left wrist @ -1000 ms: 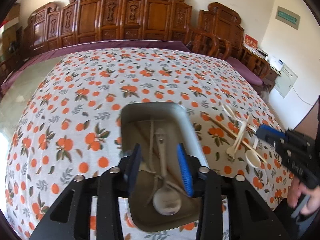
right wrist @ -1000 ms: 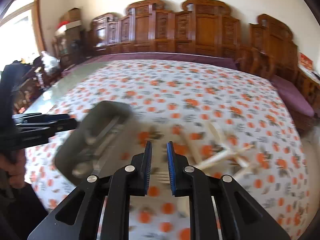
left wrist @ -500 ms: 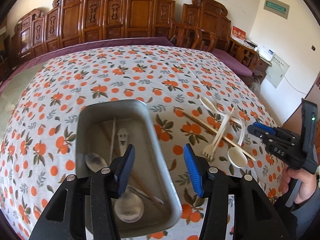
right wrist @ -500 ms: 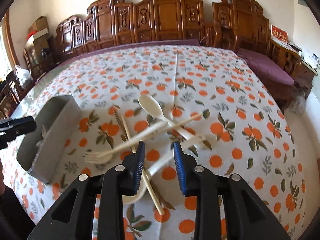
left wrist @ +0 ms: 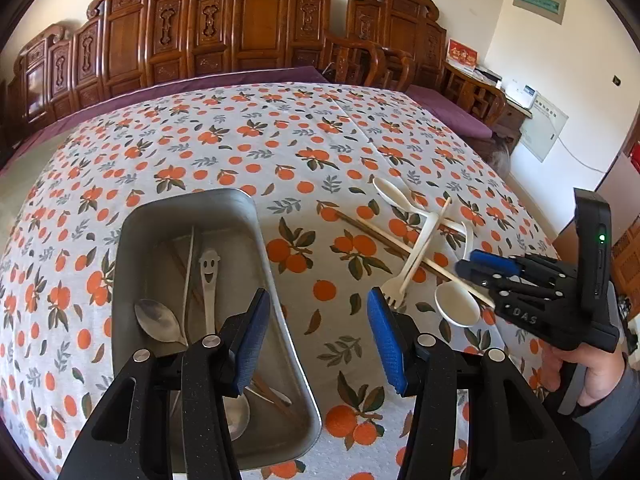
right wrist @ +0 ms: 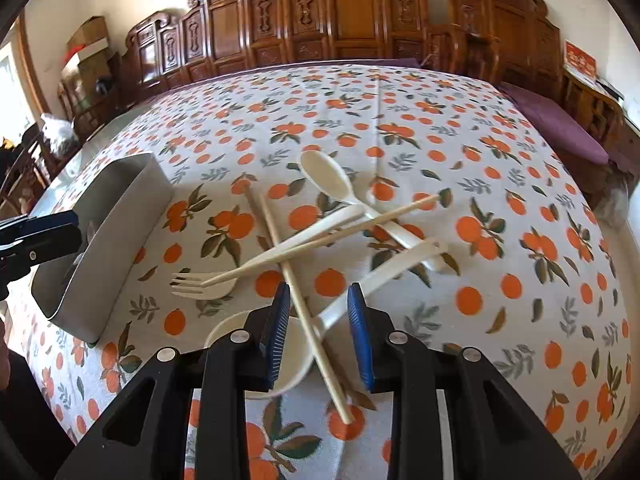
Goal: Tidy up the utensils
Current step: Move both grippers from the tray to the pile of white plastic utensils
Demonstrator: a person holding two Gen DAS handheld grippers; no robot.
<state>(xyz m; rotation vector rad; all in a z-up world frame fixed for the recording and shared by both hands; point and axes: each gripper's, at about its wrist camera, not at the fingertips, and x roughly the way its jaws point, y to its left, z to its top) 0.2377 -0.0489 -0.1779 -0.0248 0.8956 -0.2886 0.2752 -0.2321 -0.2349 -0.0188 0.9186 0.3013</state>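
Observation:
A metal tray (left wrist: 184,208) holds a steel spoon (left wrist: 154,318), a smiley-handled spoon (left wrist: 208,276) and chopsticks. My left gripper (left wrist: 316,336) is open over the tray's right rim, with nothing between its fingers. To the right on the cloth lies a crossed pile: a cream fork (right wrist: 200,284), a cream spoon (right wrist: 324,176), a soup spoon (right wrist: 384,272) and chopsticks (right wrist: 296,280). My right gripper (right wrist: 320,320) hovers open low over that pile. The soup spoon's handle and one chopstick show between its pads, which do not press on them. Its fingers hide part of the spoon's bowl.
An orange-print tablecloth (right wrist: 500,184) covers the big table. Carved wooden chairs (left wrist: 256,28) line the far side and a purple bench (right wrist: 560,132) runs along the right edge. A person's hand (left wrist: 580,364) holds the right gripper (left wrist: 466,264) beside the pile.
My left gripper slid right from above the tray's middle to its right rim and its jaws widened. My right gripper swung from near the tray down over the pile, jaws wider.

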